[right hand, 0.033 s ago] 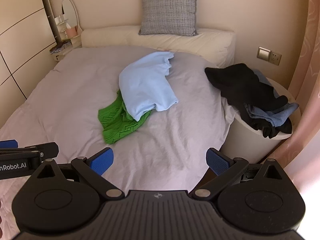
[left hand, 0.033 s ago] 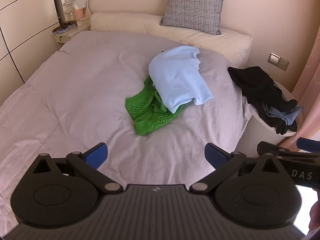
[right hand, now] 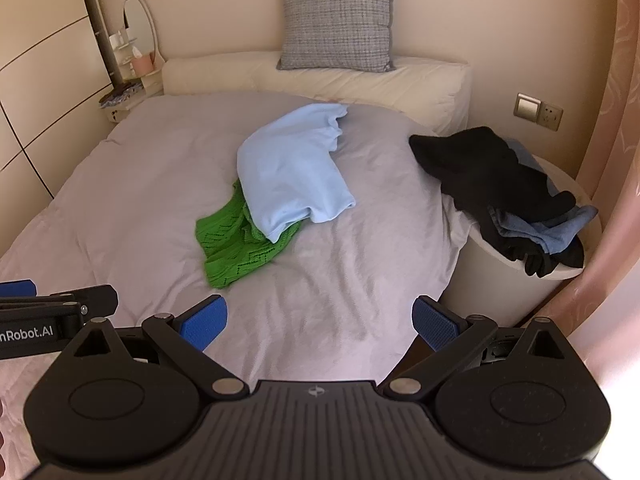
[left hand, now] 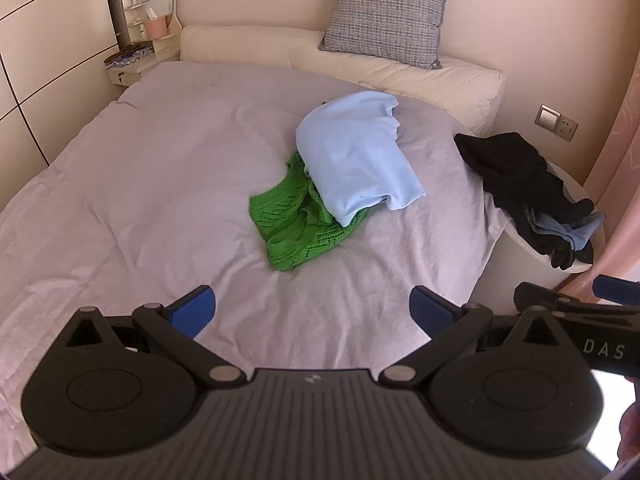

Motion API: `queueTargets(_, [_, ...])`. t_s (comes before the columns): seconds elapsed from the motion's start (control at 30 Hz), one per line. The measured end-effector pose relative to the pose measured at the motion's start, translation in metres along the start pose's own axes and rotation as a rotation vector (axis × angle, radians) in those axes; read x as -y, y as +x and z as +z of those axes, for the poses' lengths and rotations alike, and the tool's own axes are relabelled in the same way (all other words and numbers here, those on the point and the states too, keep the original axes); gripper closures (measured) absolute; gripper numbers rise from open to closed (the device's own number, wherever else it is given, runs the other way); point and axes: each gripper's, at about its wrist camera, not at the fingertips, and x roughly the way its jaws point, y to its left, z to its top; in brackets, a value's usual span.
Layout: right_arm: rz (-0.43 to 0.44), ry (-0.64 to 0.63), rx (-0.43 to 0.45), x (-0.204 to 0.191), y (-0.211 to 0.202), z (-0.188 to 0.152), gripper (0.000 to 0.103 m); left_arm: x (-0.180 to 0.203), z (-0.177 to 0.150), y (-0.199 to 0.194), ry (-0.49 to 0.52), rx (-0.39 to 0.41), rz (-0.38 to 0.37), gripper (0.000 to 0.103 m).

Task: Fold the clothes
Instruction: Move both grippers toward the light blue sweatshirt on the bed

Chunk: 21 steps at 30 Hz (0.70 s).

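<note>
A light blue garment lies crumpled in the middle of the bed, partly over a bright green knitted garment. A heap of black clothes with a blue denim piece rests on a round white side table at the bed's right. My left gripper hovers open over the near part of the bed, short of the green knit. My right gripper is open beside it on the right, near the bed's edge. Neither holds anything.
The bed has a wrinkled pale lilac sheet, a cream headboard cushion and a grey checked pillow. A small shelf with a mirror stands at the back left by a wardrobe. A pink curtain hangs at the right.
</note>
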Motion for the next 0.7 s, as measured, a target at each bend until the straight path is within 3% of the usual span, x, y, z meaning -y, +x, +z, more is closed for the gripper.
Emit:
queueTargets(0.27, [0.009,0.008,0.01,0.011,-0.001,0.0,0.001,0.01,0.005,0.005,0.007,-0.016,0.002,0.001])
queueTargets(0.7, [-0.025,0.023,0.019,-0.015,0.0,0.013,0.001,-0.022,0.004,0.011,0.013,-0.007,-0.059,0.001])
